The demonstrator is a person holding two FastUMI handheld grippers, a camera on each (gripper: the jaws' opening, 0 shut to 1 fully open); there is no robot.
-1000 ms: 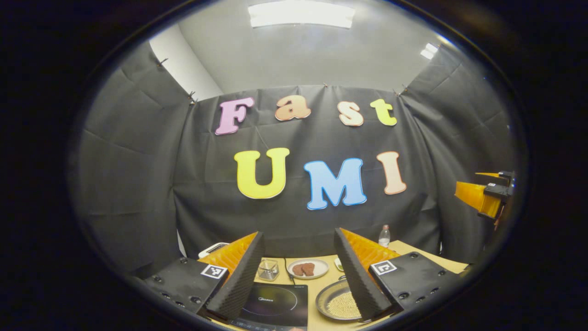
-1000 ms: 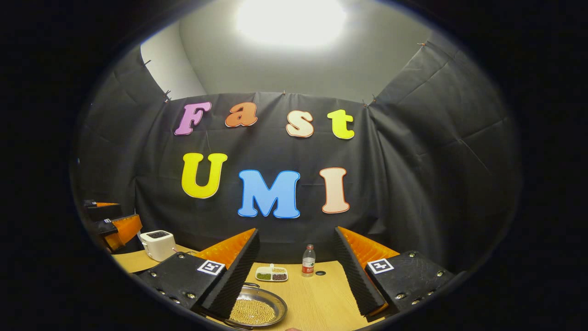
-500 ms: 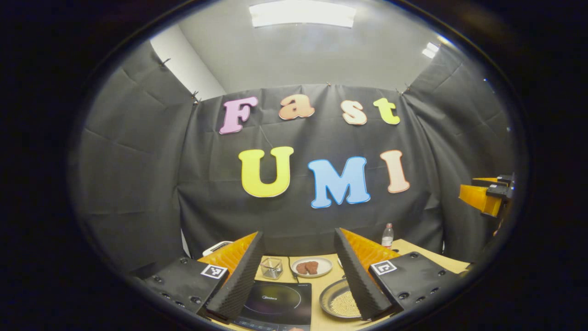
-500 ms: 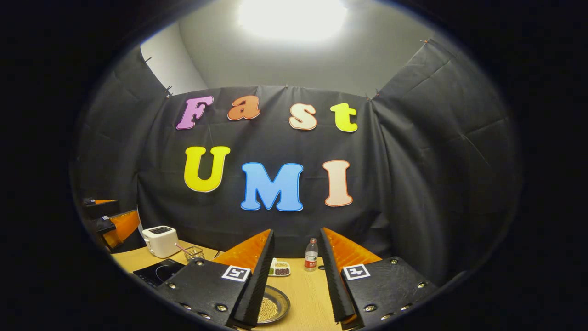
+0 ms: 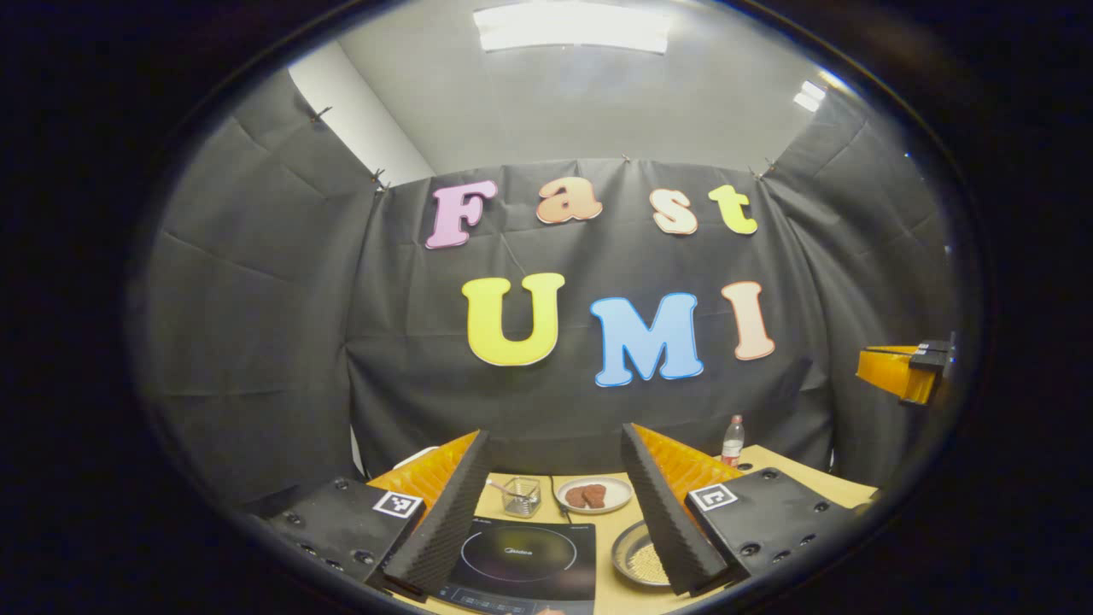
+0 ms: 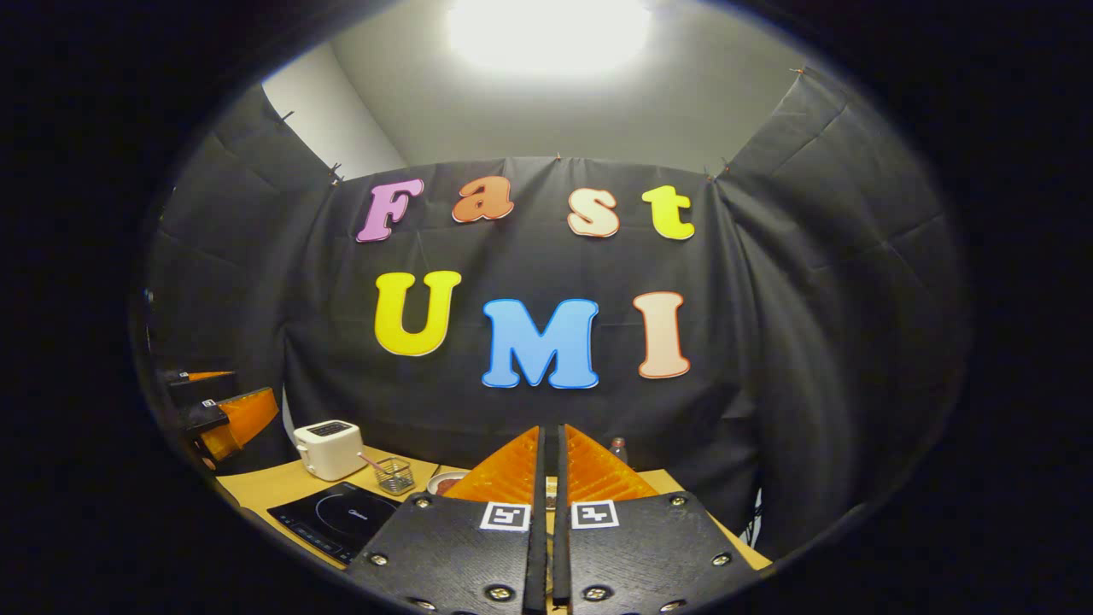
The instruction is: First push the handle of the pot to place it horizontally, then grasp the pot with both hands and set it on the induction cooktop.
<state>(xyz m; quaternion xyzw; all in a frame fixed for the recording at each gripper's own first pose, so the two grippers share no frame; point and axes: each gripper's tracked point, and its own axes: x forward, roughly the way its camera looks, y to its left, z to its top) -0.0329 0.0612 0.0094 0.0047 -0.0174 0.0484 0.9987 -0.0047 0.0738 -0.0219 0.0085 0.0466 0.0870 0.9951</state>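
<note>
1. The left gripper point(image 5: 555, 512) is held above the bench point(image 5: 794, 465), its jaws wide with nothing between them.
2. The right gripper point(image 6: 549, 512) has its jaws nearly together, holding nothing.
3. The pot point(image 5: 636, 559) sits just right of the cooktop point(image 5: 525, 559), near the front edge.
4. The handle push seems not yet begun; next, bring the narrow jaws down beside the handle.

A mock kitchen booth: toaster point(image 6: 329, 448) and induction cooktop point(image 5: 523, 560) on a cloth-walled table point(image 6: 260, 485).
</note>
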